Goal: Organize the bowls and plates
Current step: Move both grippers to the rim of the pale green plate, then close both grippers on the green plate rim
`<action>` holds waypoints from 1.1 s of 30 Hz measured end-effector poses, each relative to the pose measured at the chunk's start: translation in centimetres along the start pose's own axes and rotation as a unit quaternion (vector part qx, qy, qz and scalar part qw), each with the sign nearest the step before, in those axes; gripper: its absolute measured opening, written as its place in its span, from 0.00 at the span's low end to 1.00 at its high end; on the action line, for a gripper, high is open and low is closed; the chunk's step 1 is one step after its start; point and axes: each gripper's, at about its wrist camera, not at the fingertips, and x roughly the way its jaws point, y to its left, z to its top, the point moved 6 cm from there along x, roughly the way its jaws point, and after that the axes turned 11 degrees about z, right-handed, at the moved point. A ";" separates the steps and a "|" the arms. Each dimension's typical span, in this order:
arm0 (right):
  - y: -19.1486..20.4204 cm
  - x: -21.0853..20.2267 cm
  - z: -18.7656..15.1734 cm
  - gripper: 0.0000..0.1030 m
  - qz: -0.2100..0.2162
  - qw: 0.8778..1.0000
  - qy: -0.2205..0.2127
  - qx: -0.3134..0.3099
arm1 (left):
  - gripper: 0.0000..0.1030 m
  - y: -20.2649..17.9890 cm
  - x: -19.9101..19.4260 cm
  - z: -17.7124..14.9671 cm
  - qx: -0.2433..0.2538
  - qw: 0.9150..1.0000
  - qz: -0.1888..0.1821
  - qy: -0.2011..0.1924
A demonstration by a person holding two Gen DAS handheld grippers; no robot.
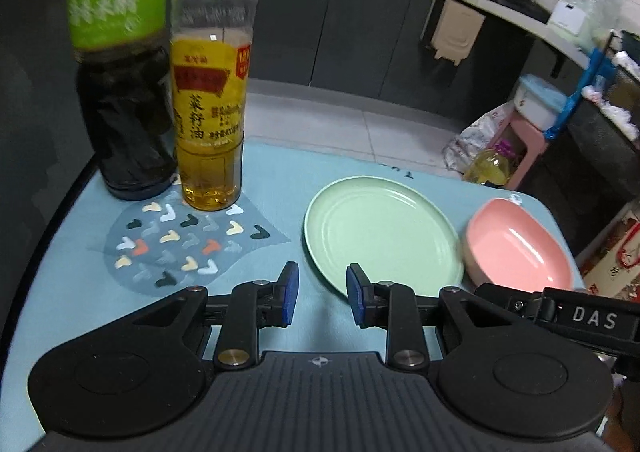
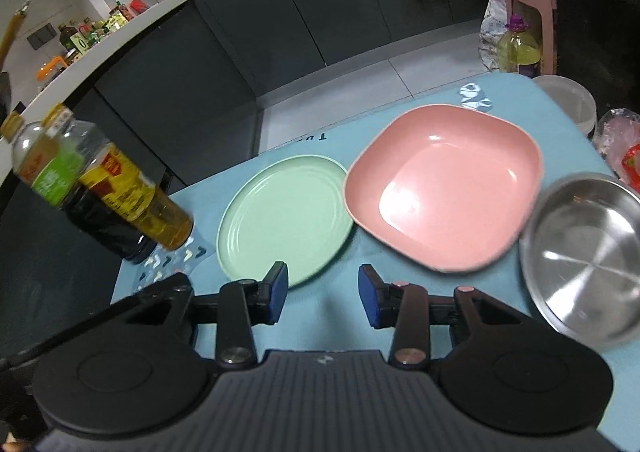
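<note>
Green plate [image 2: 286, 218]: round, lying flat on the blue table mat [image 2: 332, 316], centre of the table.
Pink bowl [image 2: 444, 188]: squarish, sitting just right of the green plate, rims touching or nearly so; contact can't be told.
Steel bowl [image 2: 584, 260]: right of the pink one, close beside it, empty and shiny.
Left gripper [image 1: 322, 294]: jaws apart, nothing between them, hovering by the green plate's near rim.
Right gripper [image 2: 323, 294]: jaws wide apart too, empty, above the mat in front of plate and pink bowl.
Bottles: a dark sauce bottle [image 1: 120, 92] and an oil bottle [image 1: 212, 92] stand together at the far left, on a patterned coaster [image 1: 176, 240].
</note>
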 end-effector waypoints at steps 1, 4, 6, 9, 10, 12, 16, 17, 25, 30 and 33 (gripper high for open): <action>0.0 0.5 0.2 0.33 -0.001 1.000 0.002 0.000 | 0.24 0.0 0.6 0.2 -0.004 1.000 -0.002 0.002; -0.3 1.7 0.6 0.33 -0.004 1.000 0.007 0.000 | 0.24 0.2 2.3 0.7 -0.021 1.000 -0.004 0.008; -0.6 2.4 0.9 0.33 -0.005 1.000 0.010 0.001 | 0.24 0.2 3.1 0.8 -0.028 1.000 -0.006 0.014; -1.3 3.2 1.1 0.33 -0.006 1.000 0.012 0.012 | 0.24 0.2 4.1 1.1 -0.031 0.999 -0.008 0.019; -1.5 3.3 1.1 0.33 -0.004 1.000 0.012 0.016 | 0.24 0.1 4.3 1.2 -0.032 0.999 -0.008 0.019; -1.8 3.8 1.3 0.33 -0.001 1.000 0.013 0.022 | 0.24 0.1 4.7 1.4 -0.035 0.999 -0.010 0.018; -1.6 4.2 1.4 0.31 -0.004 1.000 0.012 0.018 | 0.24 -0.3 5.5 1.5 -0.036 0.999 -0.011 0.023; -1.5 4.2 1.5 0.31 -0.004 1.000 0.011 0.015 | 0.24 -0.4 5.7 1.5 -0.036 0.999 -0.010 0.024; -2.4 4.5 1.4 0.06 -0.015 1.000 0.016 0.021 | 0.13 -0.4 5.9 0.9 -0.010 1.000 0.012 0.019; -1.4 3.6 0.4 0.06 -0.009 1.000 0.024 0.014 | 0.13 1.0 3.7 0.1 -0.011 1.000 0.013 0.013; -0.6 2.6 -0.3 0.06 -0.005 1.000 0.029 0.010 | 0.13 1.7 2.0 -0.3 -0.012 1.000 0.011 0.004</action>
